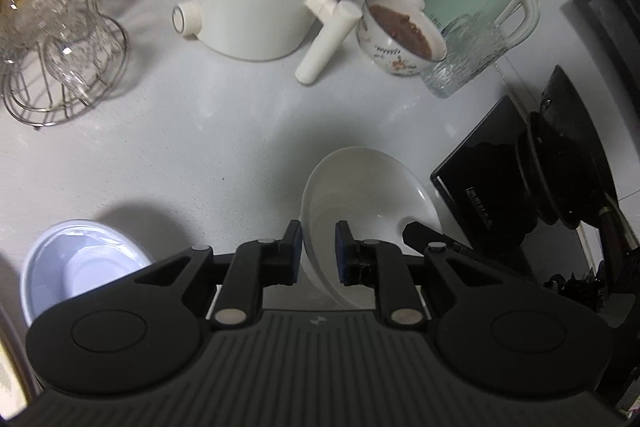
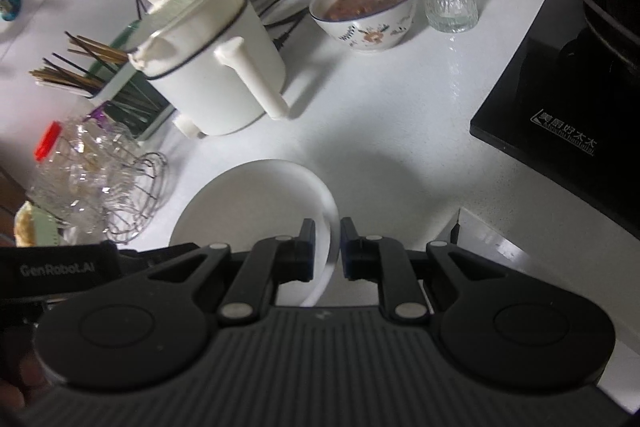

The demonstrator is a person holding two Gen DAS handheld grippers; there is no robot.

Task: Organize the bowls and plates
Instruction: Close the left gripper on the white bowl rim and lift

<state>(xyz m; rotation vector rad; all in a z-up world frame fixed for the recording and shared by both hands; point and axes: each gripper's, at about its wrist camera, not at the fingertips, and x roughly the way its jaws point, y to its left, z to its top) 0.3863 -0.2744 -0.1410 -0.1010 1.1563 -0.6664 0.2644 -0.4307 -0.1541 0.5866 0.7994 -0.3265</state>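
Clamped on opposite sides of one white bowl's (image 1: 360,195) rim, both tools hold it above the white counter (image 1: 208,131): the left tool (image 1: 319,251) pinches its left side, the right tool (image 2: 327,247) its right side. Near the counter's near left edge sits a pale blue bowl (image 1: 80,267); a patterned bowl (image 2: 366,11) of brown food stands far back.

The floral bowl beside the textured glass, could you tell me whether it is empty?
No, the floral bowl holds a brown food almost up to its rim.
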